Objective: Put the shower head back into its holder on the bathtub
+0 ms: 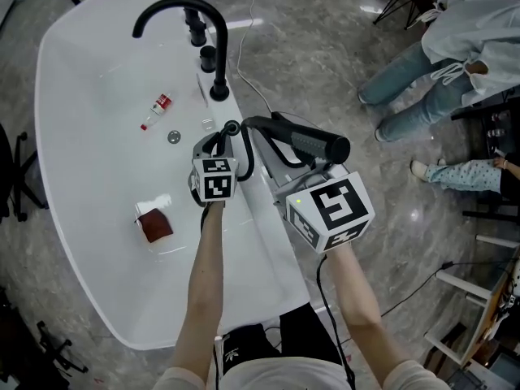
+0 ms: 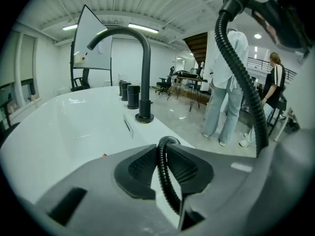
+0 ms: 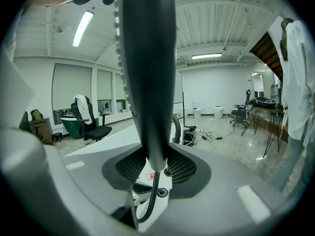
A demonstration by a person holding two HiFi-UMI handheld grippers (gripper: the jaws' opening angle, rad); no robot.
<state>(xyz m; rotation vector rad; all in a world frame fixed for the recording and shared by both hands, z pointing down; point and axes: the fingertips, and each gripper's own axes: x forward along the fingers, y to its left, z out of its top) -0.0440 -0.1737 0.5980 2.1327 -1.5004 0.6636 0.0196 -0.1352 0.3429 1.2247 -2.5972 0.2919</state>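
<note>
Grey marbled floor tiles, glossy under the ceiling lights, surround a white oval freestanding bathtub (image 1: 97,299), and the person stands at its right-hand rim with both bare forearms reaching out. Nearest, inside the tub, a small red-brown square pad (image 1: 154,226) lies on the white bottom. The right gripper (image 1: 302,158) has its jaws clamped on the handle of the black handheld shower head (image 1: 313,143); in the right gripper view the dark handle (image 3: 147,73) rises straight up between the ribbed pads (image 3: 183,168), which press it from both sides. The shower head lies roughly level in the air by the tub's edge, apart from its holder. The left gripper (image 1: 221,142) is closed on the black corrugated hose (image 1: 248,154): in the left gripper view the hose (image 2: 241,77) runs down between the two pads (image 2: 138,166), pinched there, and loops up and off to the right. Just beyond those jaws sits the holder, a round black-ringed socket in the white rim (image 1: 231,126), with the hose passing into it (image 2: 169,140). Next to it in the basin are a round metal drain (image 1: 174,136) and a small clear bottle with a red label (image 1: 160,106), lying on its side. Further along the rim stands a tall black gooseneck faucet (image 1: 191,8), with two short black cylindrical knobs (image 1: 203,45) behind its base. Farthest off, people in blue jeans (image 1: 414,88) stand on the floor.
</note>
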